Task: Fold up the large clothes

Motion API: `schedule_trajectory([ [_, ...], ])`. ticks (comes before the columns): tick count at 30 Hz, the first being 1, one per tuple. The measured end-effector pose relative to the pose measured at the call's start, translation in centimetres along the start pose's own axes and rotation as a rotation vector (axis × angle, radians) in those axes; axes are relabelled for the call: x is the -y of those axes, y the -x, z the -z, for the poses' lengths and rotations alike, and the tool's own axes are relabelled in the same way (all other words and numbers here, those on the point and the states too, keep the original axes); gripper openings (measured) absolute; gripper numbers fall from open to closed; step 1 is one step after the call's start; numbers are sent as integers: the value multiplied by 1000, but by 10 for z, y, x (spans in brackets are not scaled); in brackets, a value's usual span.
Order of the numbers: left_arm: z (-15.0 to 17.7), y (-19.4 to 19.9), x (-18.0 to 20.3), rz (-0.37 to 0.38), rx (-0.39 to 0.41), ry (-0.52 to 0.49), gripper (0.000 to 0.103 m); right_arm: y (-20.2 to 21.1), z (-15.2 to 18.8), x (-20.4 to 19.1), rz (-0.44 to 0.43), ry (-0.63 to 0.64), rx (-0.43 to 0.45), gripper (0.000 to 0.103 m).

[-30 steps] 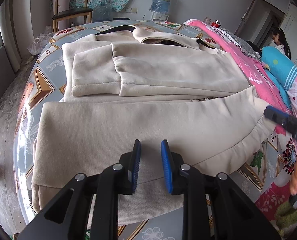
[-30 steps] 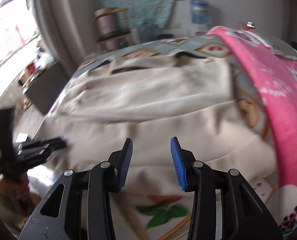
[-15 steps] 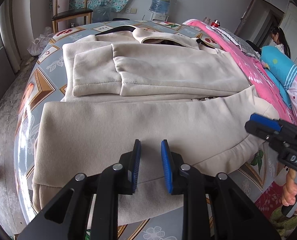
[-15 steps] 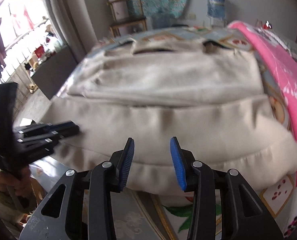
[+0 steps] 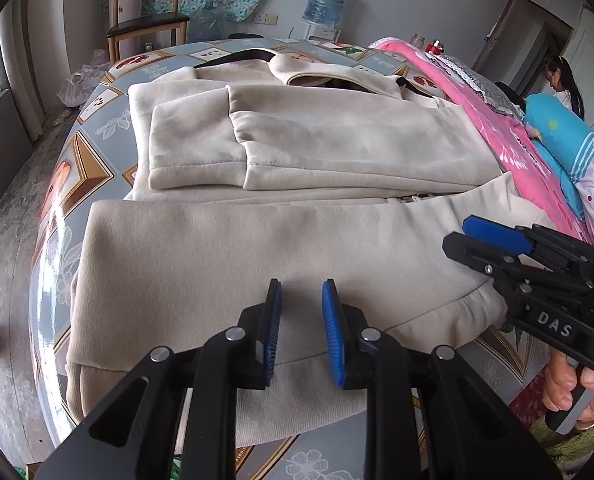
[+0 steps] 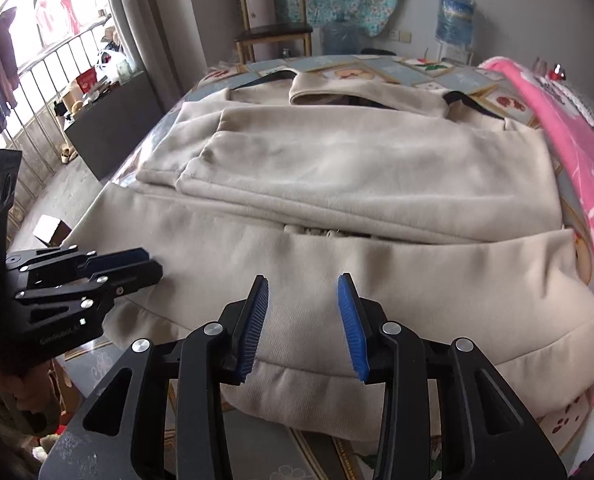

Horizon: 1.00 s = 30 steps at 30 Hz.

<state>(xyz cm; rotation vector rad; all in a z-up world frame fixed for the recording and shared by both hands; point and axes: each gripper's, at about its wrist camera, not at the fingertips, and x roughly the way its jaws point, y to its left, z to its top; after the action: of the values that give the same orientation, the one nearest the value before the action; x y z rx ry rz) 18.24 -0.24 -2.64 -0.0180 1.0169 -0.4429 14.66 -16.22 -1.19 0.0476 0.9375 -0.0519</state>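
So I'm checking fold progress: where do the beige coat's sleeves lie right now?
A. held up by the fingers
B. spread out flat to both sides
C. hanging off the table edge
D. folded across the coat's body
D: both sleeves lie crossed over the body of the beige coat, nothing gripping them.

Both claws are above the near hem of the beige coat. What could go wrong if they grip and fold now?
1. The coat hem is thick, and the left claw has a narrower gap than the right claw, so its grip may be shallow and slip.
2. Both folded sleeves lie loose on top and may slide during the fold.
3. The pink blanket lies close to the coat's right edge and could get caught.
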Motion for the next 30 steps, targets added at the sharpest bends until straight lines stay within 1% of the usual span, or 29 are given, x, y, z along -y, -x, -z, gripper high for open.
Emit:
schedule_trajectory([
  [2, 0, 1, 0, -2, -5, 2, 22, -11, 1, 5, 12, -25, -25, 41],
  [3, 0, 3, 0, 0, -8, 6, 22, -19, 2, 9, 4, -43, -43, 43],
  [4, 0, 6, -1, 5, -9, 12, 22, -20, 3, 10, -5, -51, -29, 44],
  [5, 0, 9, -2, 13, -5, 16, 22, -21, 3, 11, -7, -51, -40, 44],
  [6, 1, 16, -4, 18, 6, 22, 22, -19, 2, 10, -9, -54, -46, 47],
  [7, 3, 24, -7, 19, 22, 26, 22, -16, 2, 10, -16, -60, -49, 54],
  [9, 6, 41, -14, 6, 54, 29, 25, -8, 2, 10, -40, -71, -38, 62],
  [12, 15, 66, -32, -38, 106, 48, 26, 3, 4, 7, -89, -62, -12, 69],
  [14, 22, 78, -45, -73, 128, 58, 26, 1, 6, 3, -96, -45, -18, 69],
  [15, 24, 81, -51, -85, 131, 60, 26, -4, 8, 1, -90, -34, -35, 69],
  [17, 28, 84, -62, -103, 130, 70, 26, -15, 12, 1, -80, -27, -59, 69],
  [18, 28, 82, -67, -111, 123, 81, 26, -15, 13, 0, -78, -21, -52, 69],
  [19, 27, 81, -72, -107, 118, 97, 26, -15, 13, -1, -75, -15, -54, 69],
  [22, 20, 69, -86, -60, 98, 145, 26, -16, 12, 0, -75, -19, -57, 69],
  [24, 15, 61, -93, -54, 74, 177, 26, -16, 12, -1, -69, -18, -58, 69],
  [28, 12, 54, -102, -41, 42, 203, 26, -17, 12, -3, -61, -13, -57, 69],
  [30, 11, 49, -105, -3, 14, 214, 26, -17, 12, -3, -60, -11, -57, 69],
])
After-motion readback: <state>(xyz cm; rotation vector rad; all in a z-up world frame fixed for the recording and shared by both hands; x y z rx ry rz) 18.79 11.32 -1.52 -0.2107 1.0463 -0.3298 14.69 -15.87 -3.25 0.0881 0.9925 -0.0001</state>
